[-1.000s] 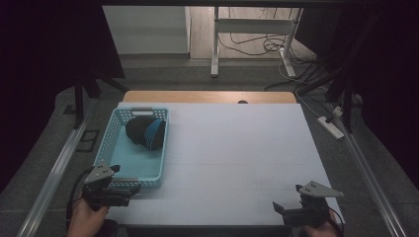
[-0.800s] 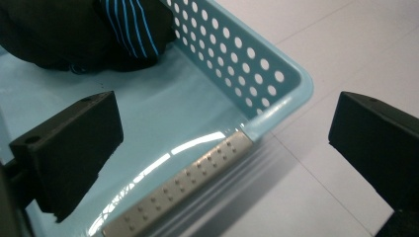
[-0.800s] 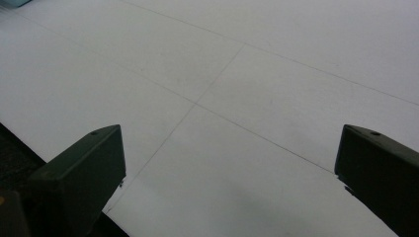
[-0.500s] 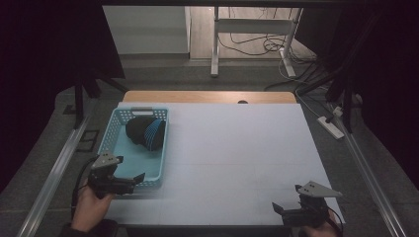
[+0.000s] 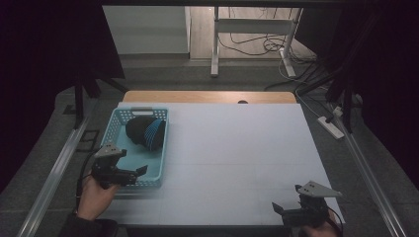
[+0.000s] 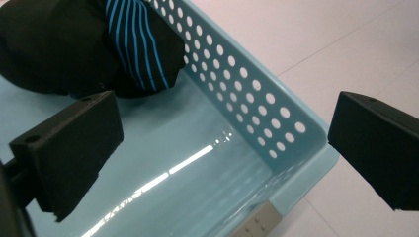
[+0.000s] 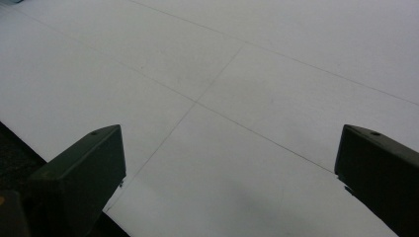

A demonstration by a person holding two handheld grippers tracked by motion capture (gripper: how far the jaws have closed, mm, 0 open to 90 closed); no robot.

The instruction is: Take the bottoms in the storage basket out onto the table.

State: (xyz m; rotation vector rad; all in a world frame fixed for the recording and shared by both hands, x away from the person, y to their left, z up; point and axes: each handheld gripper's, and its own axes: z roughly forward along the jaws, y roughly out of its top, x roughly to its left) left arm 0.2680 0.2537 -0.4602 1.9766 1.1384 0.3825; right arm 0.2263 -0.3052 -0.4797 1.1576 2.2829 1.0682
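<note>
A light blue perforated basket [image 5: 113, 129] stands at the table's left side and holds a bundle of black cloth with blue stripes [image 5: 146, 133]. My left gripper [image 5: 139, 173] hovers over the basket's near end, open and holding nothing. In the left gripper view its jaws straddle the basket's corner [image 6: 316, 150], and the striped cloth [image 6: 136, 44] lies farther in at the top left. My right gripper [image 5: 277, 210] rests open at the table's near right edge, above bare white tabletop [image 7: 237, 98].
The white table [image 5: 237, 148] stretches wide between the two grippers. A wooden strip [image 5: 207, 97] runs along its far edge. Metal rails flank the table on both sides, and a power strip [image 5: 332, 126] lies on the floor at the right.
My left gripper has moved forward and right, from the table's near left corner to above the basket's near end. The right gripper has stayed put.
</note>
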